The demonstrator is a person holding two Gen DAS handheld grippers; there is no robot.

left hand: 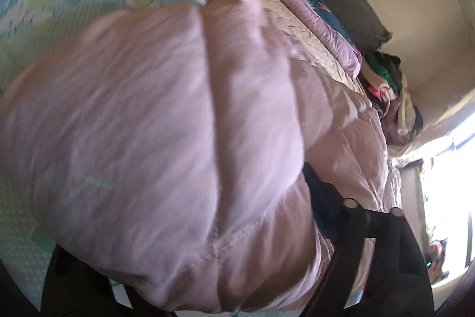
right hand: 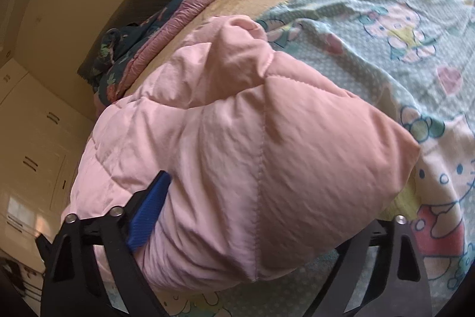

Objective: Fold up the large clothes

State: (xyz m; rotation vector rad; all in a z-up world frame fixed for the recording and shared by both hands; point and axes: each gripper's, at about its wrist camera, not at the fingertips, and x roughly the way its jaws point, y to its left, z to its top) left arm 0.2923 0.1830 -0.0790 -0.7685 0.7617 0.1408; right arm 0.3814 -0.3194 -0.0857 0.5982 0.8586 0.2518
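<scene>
Right wrist: jacket [right hand: 237,138] bunched on bed [right hand: 386,20], both grippers [right hand: 261,230] [left hand: 190,228] clamped on it; folding barely begun.

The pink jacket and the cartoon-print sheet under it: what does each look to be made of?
Pink jacket: probably a thin woven synthetic shell over puffy filling, with a slight sheen; stitched seams split it into swollen panels with fine wrinkles. Cartoon-print sheet: looks like matte printed cotton or a cotton blend; it lies flat with soft creases and no shine. The exact fibre cannot be told for either.
</scene>
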